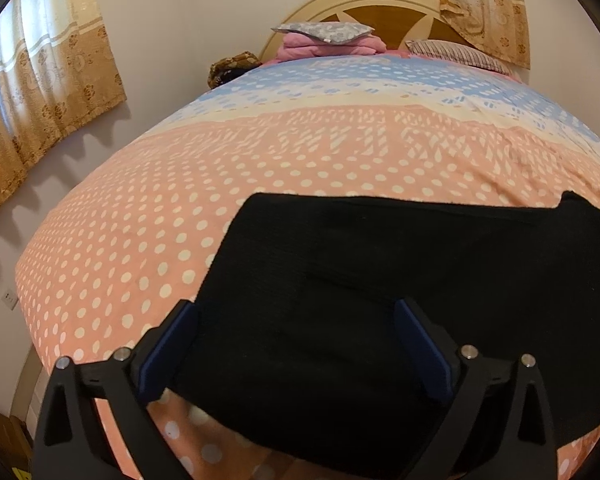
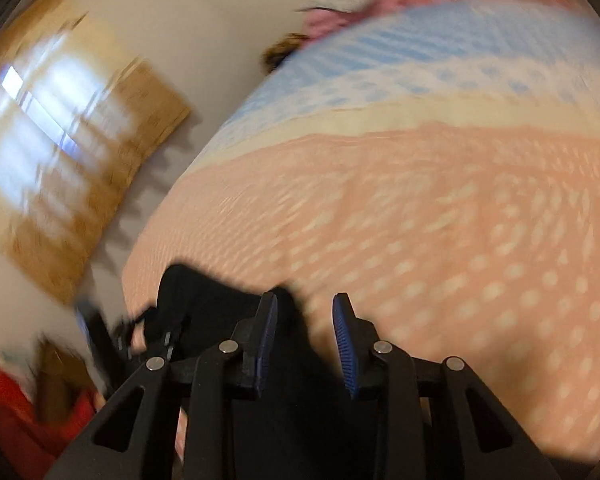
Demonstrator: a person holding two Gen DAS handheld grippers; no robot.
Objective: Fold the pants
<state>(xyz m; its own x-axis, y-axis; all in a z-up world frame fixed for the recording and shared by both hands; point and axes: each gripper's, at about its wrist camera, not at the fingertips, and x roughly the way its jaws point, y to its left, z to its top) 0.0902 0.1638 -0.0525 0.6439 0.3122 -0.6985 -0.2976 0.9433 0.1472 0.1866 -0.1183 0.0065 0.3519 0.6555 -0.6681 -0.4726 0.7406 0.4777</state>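
Pants, a black knit pair (image 1: 380, 300) folded into a flat slab, lie at the near edge of the pink polka-dot bedspread (image 1: 140, 220). My left gripper (image 1: 296, 352) hovers over them, jaws wide, holding nothing. My right gripper (image 2: 305, 344) stands narrowly apart, apparently empty, its view blurred. I judge a hasty sweep could drag the fold open. Far off: wooden headboard (image 1: 380, 4), beige curtains (image 1: 40, 92).

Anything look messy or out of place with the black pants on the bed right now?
Nothing much. The black pants lie flat on the dotted bedspread; only their far right corner sticks up slightly.
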